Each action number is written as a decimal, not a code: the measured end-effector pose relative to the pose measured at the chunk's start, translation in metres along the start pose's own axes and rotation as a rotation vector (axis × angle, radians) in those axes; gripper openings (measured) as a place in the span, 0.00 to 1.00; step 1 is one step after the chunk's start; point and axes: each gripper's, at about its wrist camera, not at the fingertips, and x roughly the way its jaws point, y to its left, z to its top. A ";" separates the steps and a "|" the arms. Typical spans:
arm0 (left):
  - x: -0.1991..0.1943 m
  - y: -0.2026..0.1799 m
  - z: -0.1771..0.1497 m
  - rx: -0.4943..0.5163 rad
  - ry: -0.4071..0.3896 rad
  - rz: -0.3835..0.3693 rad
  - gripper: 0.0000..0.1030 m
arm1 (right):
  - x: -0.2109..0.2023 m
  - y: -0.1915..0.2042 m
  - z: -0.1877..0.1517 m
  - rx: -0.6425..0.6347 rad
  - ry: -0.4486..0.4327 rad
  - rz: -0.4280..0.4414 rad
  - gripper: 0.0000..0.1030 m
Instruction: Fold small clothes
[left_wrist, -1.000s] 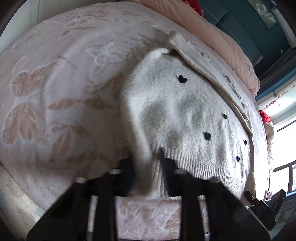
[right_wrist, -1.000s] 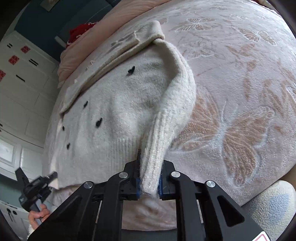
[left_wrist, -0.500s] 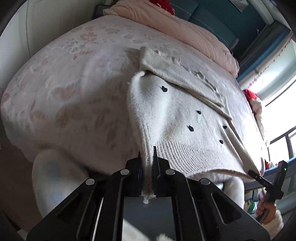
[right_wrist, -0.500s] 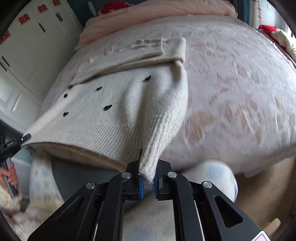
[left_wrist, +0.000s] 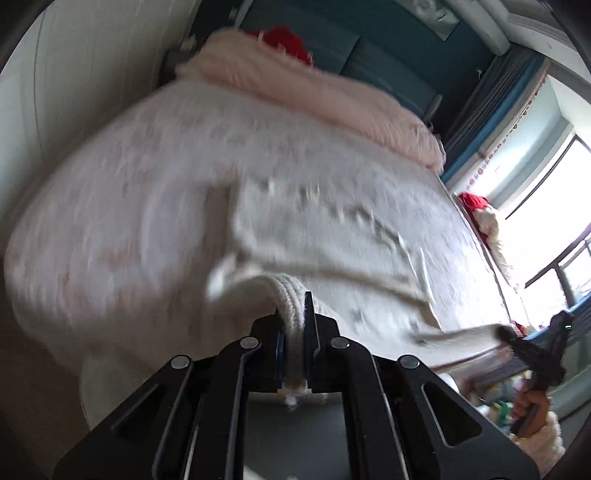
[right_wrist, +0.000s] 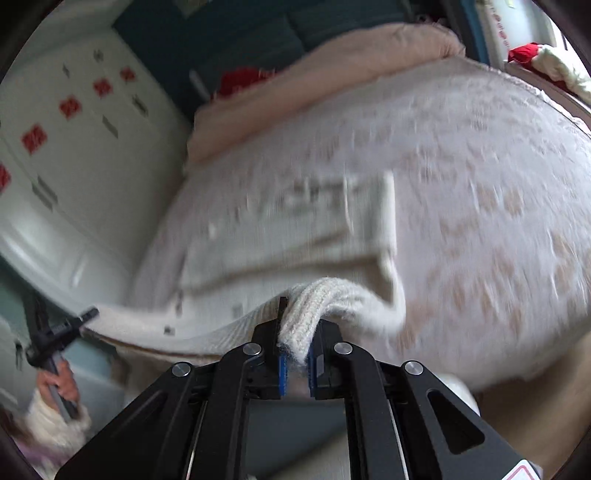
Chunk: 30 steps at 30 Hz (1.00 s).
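Observation:
A small cream knit cardigan with black heart buttons lies on the bed, its ribbed hem lifted toward me. My left gripper is shut on one hem corner. My right gripper is shut on the other hem corner of the cardigan. The hem stretches taut between them off the bed's front edge. The right gripper also shows at the right of the left wrist view, and the left gripper at the left of the right wrist view. Both views are motion-blurred.
The bed has a pale butterfly-print cover, and a pink duvet lies at its head. A white wardrobe stands at the left of the bed, and a bright window is at the right.
Both grippers have pulled the hem up and back off the bed's edge. The cardigan's lower half is now lifted, and the views tilt up toward the room.

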 end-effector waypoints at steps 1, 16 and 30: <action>0.015 -0.004 0.016 0.013 -0.013 0.008 0.06 | 0.012 -0.004 0.016 0.015 -0.023 0.006 0.07; 0.251 0.042 0.090 -0.188 0.077 0.074 0.46 | 0.193 -0.067 0.101 0.223 -0.122 -0.086 0.66; 0.297 0.038 0.089 -0.006 0.209 0.102 0.13 | 0.255 -0.072 0.092 0.036 0.079 -0.195 0.40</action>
